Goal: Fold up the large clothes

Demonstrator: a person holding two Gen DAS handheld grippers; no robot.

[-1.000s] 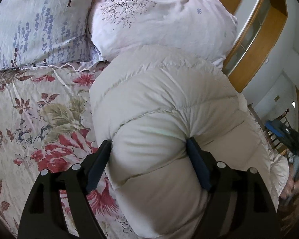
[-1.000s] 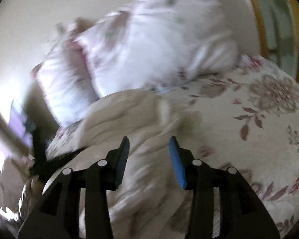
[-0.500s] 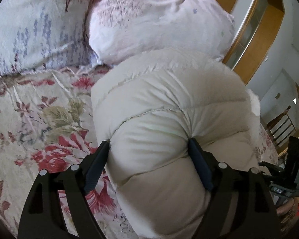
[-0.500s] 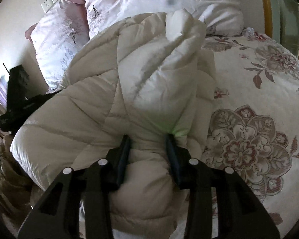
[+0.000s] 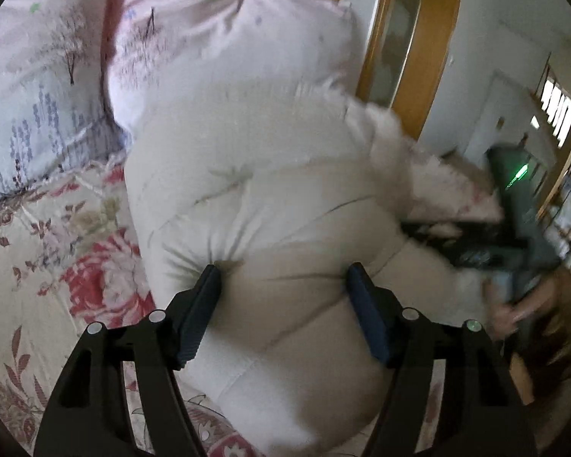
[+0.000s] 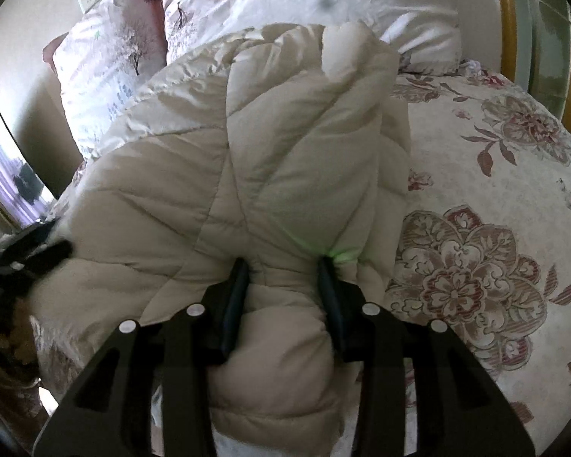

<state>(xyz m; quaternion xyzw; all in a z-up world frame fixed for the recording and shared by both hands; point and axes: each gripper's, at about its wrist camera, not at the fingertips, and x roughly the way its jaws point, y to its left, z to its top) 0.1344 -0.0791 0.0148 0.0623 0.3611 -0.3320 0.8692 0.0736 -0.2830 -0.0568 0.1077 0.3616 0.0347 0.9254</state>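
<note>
The cream puffer jacket [image 5: 270, 198] lies bunched on the floral bedspread [image 5: 49, 228], its far end against the pillows [image 5: 209, 49] at the head of the bed; everything else sits around it. To the jacket's left, bare bedspread; on its near left edge the left gripper [image 5: 283, 278] has its jaws spread wide around a thick roll of padding, the blue pads [image 5: 365, 312] dimpling the fabric on both sides, so it seems to hold the roll by squeeze alone. On the jacket's right side, the right gripper [image 6: 281, 274] is closed much narrower on a pinched ridge of quilting, with the right-hand fold standing up beyond it; further right, open bedspread [image 6: 495, 228].

The step looks like carrying a fold across; the fill is springy and will likely try to puff back, so both grips should travel together at one height, lay the fold flat on the jacket's body, and press down before letting go; the wide left grip seems the likelier to slip.
</note>
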